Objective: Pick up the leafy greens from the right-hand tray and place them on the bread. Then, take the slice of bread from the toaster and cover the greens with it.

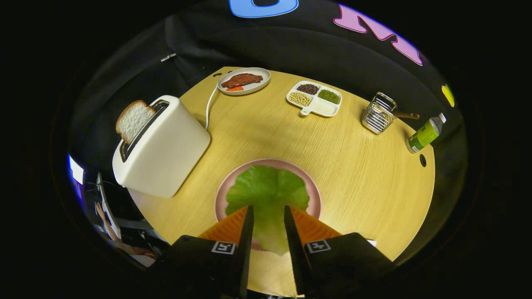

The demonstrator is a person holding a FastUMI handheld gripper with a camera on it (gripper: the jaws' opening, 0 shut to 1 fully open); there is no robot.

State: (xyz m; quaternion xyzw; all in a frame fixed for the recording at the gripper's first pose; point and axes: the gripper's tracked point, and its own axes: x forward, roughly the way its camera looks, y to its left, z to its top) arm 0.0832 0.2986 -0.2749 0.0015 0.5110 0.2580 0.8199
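A broad green lettuce leaf point(268, 189) spreads over the pink plate point(270, 162) just ahead of my fingers and hides whatever lies on the plate. Its pale stem end runs back between my fingers past the plate's near rim. My gripper point(268, 207) is narrowed onto that stem, with both fingers against its sides. A white toaster point(166, 145) stands to the left of the plate. A slice of white bread point(133, 120) sticks up out of its slot.
At the table's far side are a white plate with a piece of meat point(244, 81), a divided dish of beans point(314, 98), a wire holder point(378, 113) and a green bottle point(426, 135). The toaster's white cord point(210, 104) runs back. A white edge point(372, 242) peeks out right of my fingers.
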